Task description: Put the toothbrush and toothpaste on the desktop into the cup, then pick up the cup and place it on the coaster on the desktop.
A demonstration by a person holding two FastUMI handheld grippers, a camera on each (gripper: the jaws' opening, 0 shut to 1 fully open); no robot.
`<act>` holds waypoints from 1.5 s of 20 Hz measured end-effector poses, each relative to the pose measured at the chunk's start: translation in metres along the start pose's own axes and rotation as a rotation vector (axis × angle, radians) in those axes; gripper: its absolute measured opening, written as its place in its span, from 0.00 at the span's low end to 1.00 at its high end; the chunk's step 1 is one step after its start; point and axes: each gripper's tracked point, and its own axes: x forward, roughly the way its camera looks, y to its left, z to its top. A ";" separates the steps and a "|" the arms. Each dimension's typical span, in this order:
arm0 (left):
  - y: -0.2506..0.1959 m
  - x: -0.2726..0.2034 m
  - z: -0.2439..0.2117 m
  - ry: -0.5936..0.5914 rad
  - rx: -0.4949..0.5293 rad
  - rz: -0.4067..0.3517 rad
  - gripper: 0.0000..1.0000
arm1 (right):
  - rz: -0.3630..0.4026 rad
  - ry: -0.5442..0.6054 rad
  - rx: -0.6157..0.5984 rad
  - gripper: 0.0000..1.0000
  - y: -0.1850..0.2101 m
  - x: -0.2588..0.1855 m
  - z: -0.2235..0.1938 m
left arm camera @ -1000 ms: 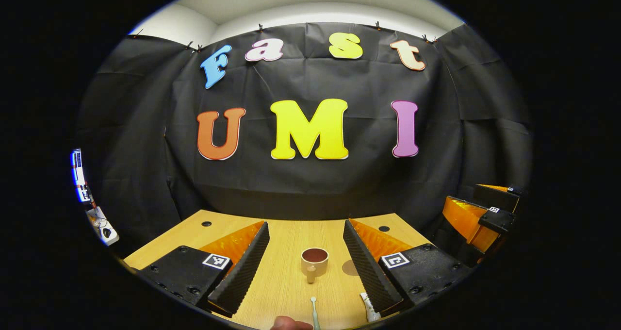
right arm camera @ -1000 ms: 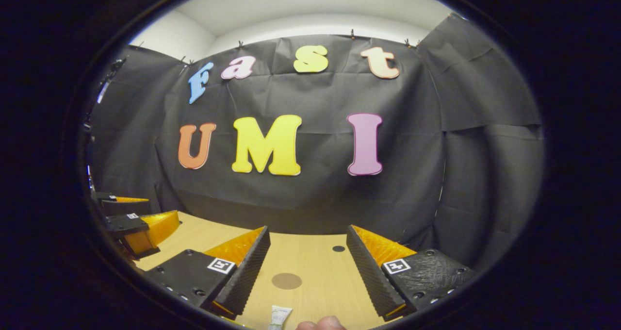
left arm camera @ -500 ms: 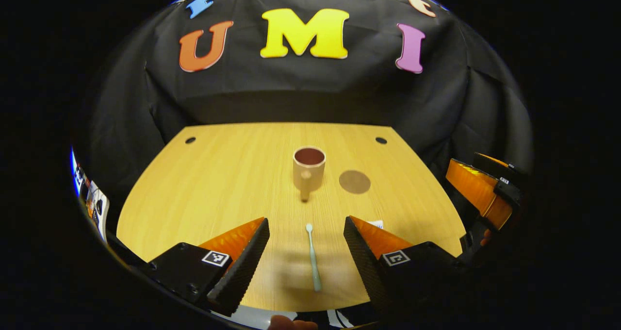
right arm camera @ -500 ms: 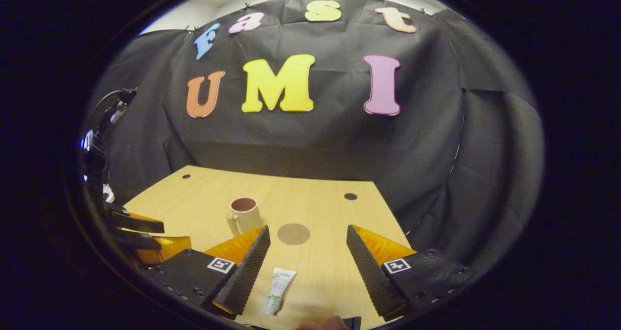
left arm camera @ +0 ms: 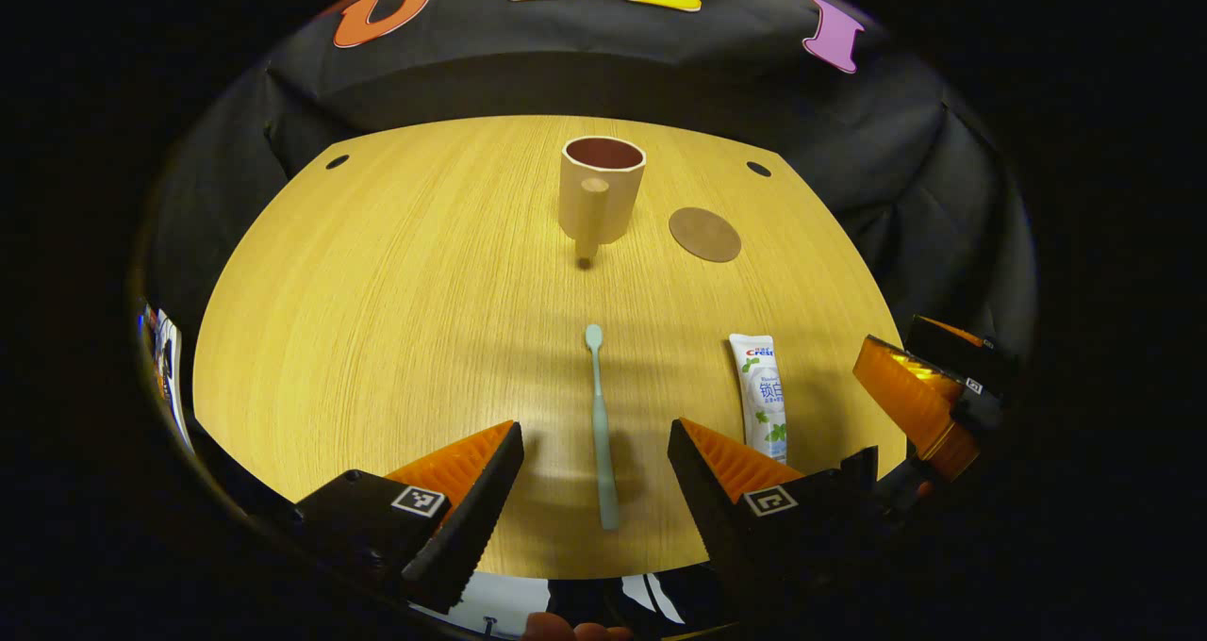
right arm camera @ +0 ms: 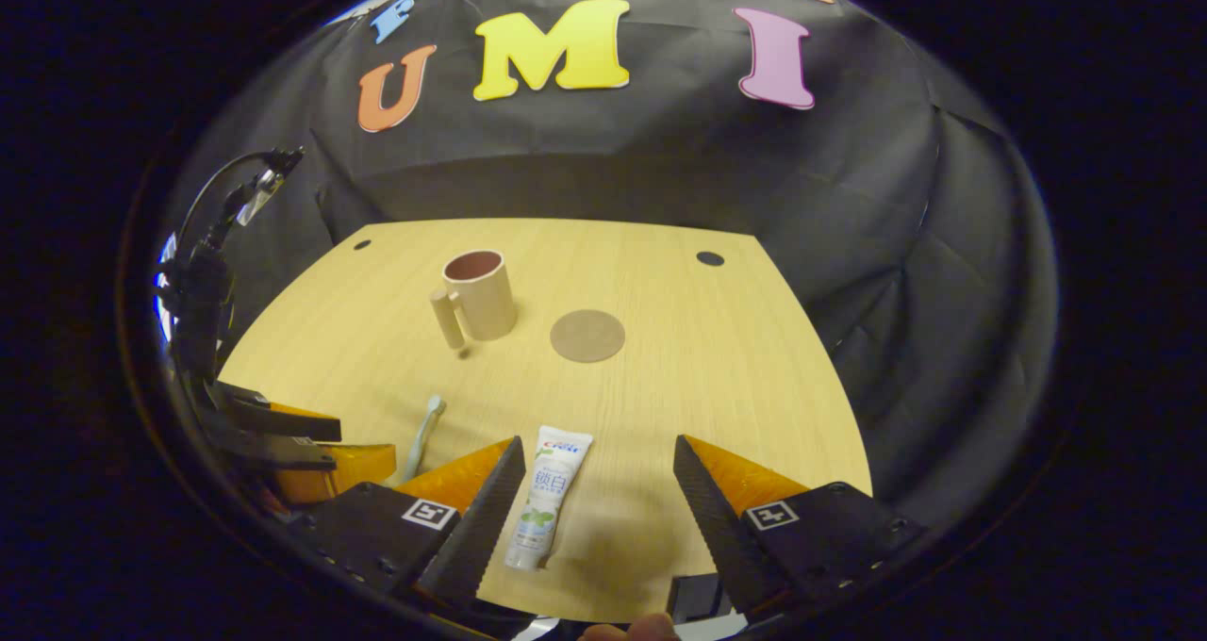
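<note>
Wooden desktop [left arm camera: 396,302], pale grain, rounded front edge. Two small dark holes near its far corners: one far left [left arm camera: 337,162], one far right [left arm camera: 758,168]. Black cloth wall [right arm camera: 585,160] hangs just behind the desktop's far edge, creased. A dark stand with a cable [right arm camera: 203,283] rises left of the desktop.

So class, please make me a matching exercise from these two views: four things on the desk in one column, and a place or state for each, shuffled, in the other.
Things:
1. toothbrush
2. toothpaste
3. cup
4. coaster

Places or states:
A. standing upright, empty inside
B. flat disc on the desk, nothing on it
C. lying between the left gripper's open jaws
D. lying next to the right gripper's left finger

Pairs: 1-C, 2-D, 3-A, 4-B
</note>
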 end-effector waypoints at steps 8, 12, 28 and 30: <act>0.002 0.032 0.001 0.062 -0.023 0.019 0.98 | -0.039 0.123 0.019 0.98 -0.006 0.025 -0.029; 0.001 0.040 -0.002 0.068 -0.040 0.025 0.87 | -0.043 0.128 0.013 0.98 -0.003 0.030 -0.030; 0.014 0.056 -0.009 0.084 -0.022 0.091 0.28 | -0.018 0.172 -0.002 0.95 0.014 0.039 -0.046; 0.009 0.056 -0.010 0.086 -0.029 0.079 0.14 | -0.009 0.195 0.000 0.95 0.019 0.044 -0.050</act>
